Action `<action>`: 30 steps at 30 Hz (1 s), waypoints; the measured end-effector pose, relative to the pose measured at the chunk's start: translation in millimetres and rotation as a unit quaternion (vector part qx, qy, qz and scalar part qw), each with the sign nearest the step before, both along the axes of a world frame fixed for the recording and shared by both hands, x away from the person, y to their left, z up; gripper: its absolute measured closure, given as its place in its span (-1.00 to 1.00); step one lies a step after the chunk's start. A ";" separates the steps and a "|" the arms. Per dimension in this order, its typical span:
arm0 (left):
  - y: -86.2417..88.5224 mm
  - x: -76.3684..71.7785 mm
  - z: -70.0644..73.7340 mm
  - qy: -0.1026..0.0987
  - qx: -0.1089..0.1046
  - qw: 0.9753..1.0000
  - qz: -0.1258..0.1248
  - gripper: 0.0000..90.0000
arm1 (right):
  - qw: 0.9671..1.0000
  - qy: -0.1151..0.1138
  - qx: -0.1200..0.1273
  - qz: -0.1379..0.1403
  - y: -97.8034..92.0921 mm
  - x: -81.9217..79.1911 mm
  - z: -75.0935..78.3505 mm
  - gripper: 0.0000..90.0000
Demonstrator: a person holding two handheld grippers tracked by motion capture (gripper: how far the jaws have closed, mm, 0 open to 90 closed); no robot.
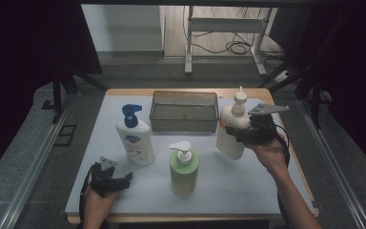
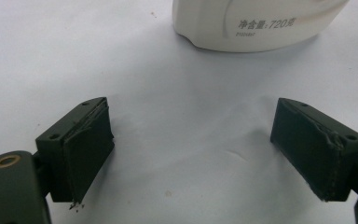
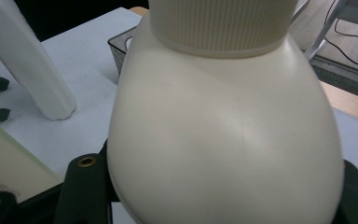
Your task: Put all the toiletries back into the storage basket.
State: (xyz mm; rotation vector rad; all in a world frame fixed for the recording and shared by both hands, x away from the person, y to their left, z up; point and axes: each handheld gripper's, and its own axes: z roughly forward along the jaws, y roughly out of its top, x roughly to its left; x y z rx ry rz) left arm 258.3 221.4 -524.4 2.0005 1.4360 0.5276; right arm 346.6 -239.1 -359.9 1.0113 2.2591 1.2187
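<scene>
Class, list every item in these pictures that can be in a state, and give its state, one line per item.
Cream pump bottle: gripped, tilted.
Right tool: shut on the cream pump bottle.
Left tool: open, holding nothing.
Blue-pump bottle: upright, untouched.
Green pump bottle: upright, untouched.
Mesh basket: empty.

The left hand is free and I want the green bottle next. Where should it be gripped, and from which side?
Grip the green bottle across its flat-sided body, below the shoulder, coming in level from its left, where the left tongs lie open. It stands upright; its pump head looks too small and loose to hold.
</scene>
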 end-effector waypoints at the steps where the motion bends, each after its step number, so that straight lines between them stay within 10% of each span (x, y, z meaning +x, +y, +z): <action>1: -0.1 0.0 0.0 0.000 0.000 1.000 0.000 -0.73 | 1.000 -0.002 -0.001 0.001 2.5 1.8 2.5 -0.12; 30: -0.1 0.0 0.0 0.000 0.000 1.000 0.000 -0.73 | 1.000 -0.014 0.005 0.005 50.7 32.3 28.6 -0.12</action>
